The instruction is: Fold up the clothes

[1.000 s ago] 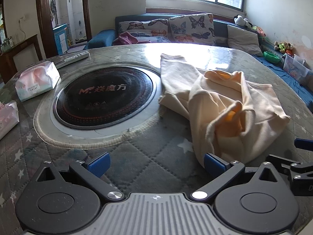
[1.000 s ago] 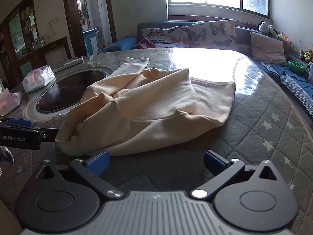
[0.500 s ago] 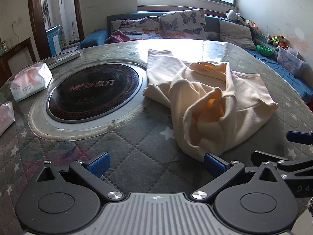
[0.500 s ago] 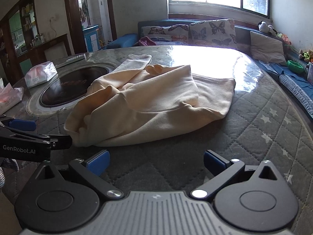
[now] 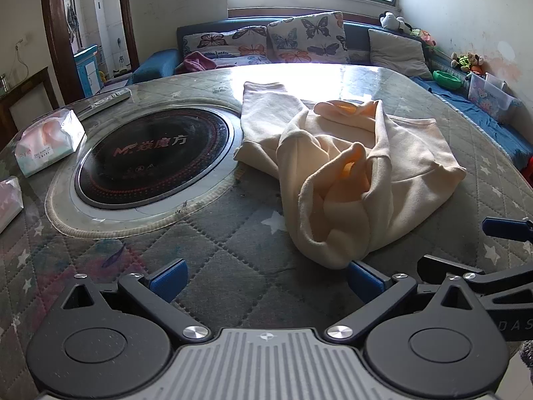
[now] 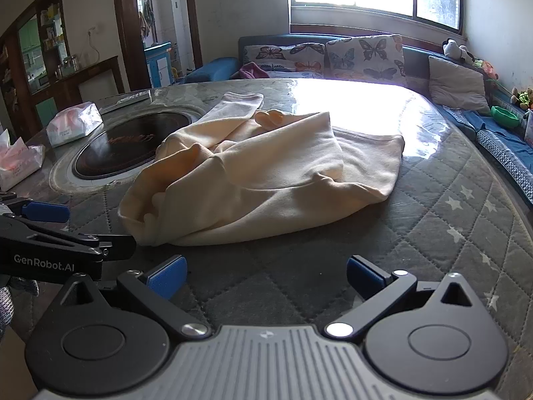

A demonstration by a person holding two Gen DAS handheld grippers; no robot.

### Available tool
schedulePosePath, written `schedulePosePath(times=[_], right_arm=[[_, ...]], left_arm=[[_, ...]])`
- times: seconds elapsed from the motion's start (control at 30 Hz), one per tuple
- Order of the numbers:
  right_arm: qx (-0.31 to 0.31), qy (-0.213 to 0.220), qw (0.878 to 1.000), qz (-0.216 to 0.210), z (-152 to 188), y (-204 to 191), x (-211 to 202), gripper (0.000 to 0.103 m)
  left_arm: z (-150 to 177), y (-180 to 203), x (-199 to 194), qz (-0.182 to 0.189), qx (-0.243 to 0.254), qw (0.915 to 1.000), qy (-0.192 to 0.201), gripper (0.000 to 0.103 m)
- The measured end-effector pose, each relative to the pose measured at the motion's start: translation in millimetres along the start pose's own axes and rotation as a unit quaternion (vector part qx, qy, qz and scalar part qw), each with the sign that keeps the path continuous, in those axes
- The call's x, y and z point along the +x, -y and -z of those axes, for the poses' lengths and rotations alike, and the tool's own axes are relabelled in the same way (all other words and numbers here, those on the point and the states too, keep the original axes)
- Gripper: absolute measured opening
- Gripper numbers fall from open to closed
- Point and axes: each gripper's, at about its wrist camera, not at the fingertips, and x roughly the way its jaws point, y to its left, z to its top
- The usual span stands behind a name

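A cream sweatshirt lies crumpled on the round quilted table, one sleeve stretched toward the far side. It also shows in the right wrist view. My left gripper is open and empty, just short of the garment's near edge; its right pad almost touches the cloth. My right gripper is open and empty, a little in front of the garment's near hem. Each gripper shows at the other view's side edge.
A black round hotplate is set in the table left of the garment. Tissue packs lie at the left rim, a remote behind them. A sofa with butterfly cushions stands beyond the table.
Both grippers have pulled back toward the near table edge, so the sweatshirt sits farther away in both views. The garment has not moved. Both stay open.
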Motion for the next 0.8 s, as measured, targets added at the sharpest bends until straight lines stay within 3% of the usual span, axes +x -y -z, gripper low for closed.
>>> schedulePosePath(times=[0.8], right_arm=[[-0.001,-0.01,1.0,0.001,-1.6,-2.2,3.5,0.103]], left_arm=[[-1.5,0.1,3.7,-0.01,-0.003,0.9998,-0.014,0.103]])
